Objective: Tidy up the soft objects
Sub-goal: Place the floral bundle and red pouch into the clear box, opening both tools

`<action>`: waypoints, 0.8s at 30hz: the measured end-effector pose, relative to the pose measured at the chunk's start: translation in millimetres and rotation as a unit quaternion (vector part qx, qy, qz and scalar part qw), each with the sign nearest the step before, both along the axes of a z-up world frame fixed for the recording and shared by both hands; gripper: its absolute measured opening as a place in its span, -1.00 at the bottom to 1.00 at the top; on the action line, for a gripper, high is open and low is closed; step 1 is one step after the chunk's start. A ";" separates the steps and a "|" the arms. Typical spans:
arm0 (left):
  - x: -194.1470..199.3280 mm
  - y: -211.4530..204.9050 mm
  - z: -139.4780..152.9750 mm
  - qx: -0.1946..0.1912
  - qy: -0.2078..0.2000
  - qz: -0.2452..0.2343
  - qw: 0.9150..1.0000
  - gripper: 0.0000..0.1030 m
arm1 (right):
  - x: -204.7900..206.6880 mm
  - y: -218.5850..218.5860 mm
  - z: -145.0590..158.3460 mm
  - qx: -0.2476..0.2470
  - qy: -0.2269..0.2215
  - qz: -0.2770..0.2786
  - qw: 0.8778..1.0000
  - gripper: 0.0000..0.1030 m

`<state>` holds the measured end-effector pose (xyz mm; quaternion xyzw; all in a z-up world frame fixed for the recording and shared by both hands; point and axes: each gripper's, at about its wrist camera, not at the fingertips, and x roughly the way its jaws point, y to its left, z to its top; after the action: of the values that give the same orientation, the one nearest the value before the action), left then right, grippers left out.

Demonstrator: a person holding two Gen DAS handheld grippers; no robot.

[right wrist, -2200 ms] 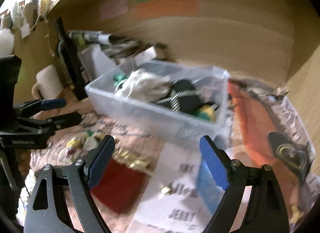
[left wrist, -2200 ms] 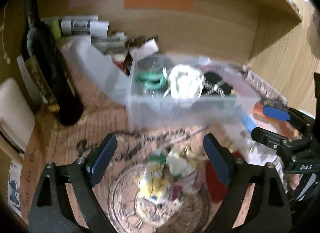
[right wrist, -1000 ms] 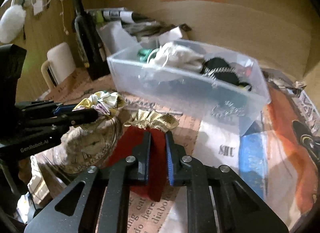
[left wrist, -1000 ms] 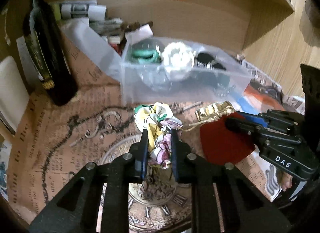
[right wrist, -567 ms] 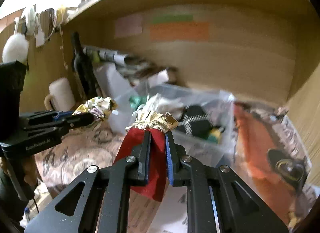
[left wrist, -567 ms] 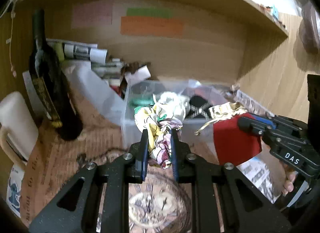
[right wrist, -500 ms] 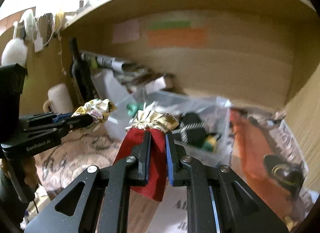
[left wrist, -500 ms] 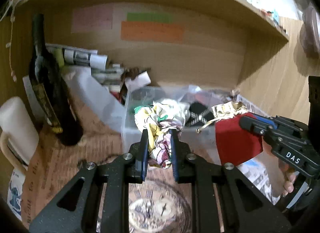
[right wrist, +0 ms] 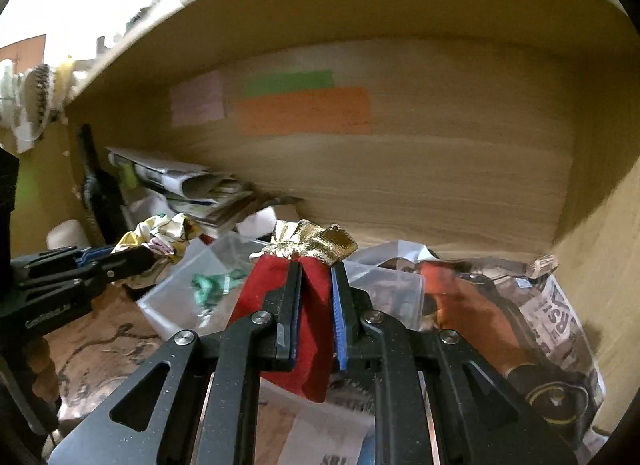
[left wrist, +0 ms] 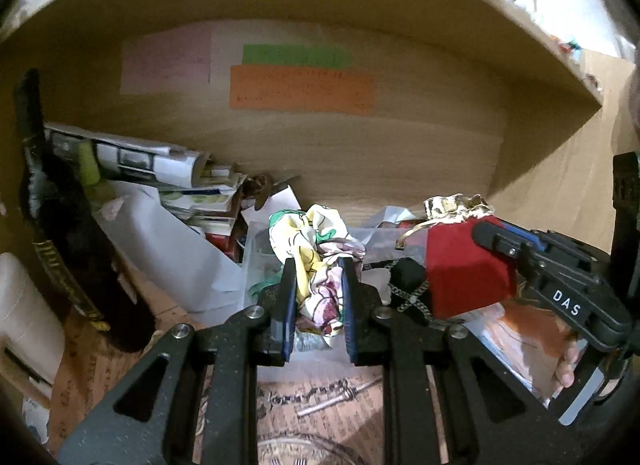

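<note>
My left gripper (left wrist: 317, 265) is shut on a crumpled floral cloth (left wrist: 316, 249), yellow, green and pink, held up over the near edge of the clear plastic bin (left wrist: 256, 261). My right gripper (right wrist: 315, 269) is shut on a red pouch with a gold top (right wrist: 308, 297), held above the same bin (right wrist: 180, 289). In the left wrist view the red pouch (left wrist: 460, 265) hangs at the right in the right gripper (left wrist: 484, 231). In the right wrist view the floral cloth (right wrist: 160, 237) sits at the left in the left gripper (right wrist: 150, 253). The bin holds green and black soft items, partly hidden.
A dark wine bottle (left wrist: 64, 225) stands at the left, with a white mug (left wrist: 24, 313) beside it. Rolled papers and magazines (left wrist: 160, 169) lie against the wooden back wall. A glass dish (left wrist: 304, 453) and a metal chain (left wrist: 320, 397) lie on printed paper below.
Both grippers closed on their items on the table, lifted them and carried them forward. They now sit higher and closer to the bin than half a second ago.
</note>
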<state>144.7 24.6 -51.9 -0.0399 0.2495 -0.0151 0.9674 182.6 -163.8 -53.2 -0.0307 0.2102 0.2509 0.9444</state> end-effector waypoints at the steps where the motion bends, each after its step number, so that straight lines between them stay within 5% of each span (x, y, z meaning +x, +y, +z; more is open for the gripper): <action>1: 7.1 -0.1 -3.7 0.000 0.007 -0.001 1.000 -0.63 | 5.8 2.2 -4.2 -0.002 0.008 0.000 1.000 -0.76; 13: 56.7 -1.3 -49.2 0.023 0.085 -0.005 0.996 -0.56 | 36.3 16.6 -41.7 -0.044 0.061 0.005 0.997 -0.70; 15: 57.8 -0.3 -51.7 0.019 0.093 -0.008 0.995 -0.29 | 39.3 17.2 -45.6 -0.052 0.068 0.003 0.996 -0.57; 18: 55.5 -0.1 -53.3 0.016 0.093 -0.013 0.995 0.00 | 41.4 15.5 -48.7 -0.056 0.076 -0.003 0.996 -0.08; 24: 41.4 4.2 -44.2 0.006 0.080 -0.010 0.997 0.06 | 31.4 11.8 -36.9 -0.053 0.055 -0.011 0.997 0.22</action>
<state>186.1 28.8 -96.1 -0.0324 0.3265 -0.0199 0.9444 214.0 -152.0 -90.2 -0.0639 0.2755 0.2303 0.9311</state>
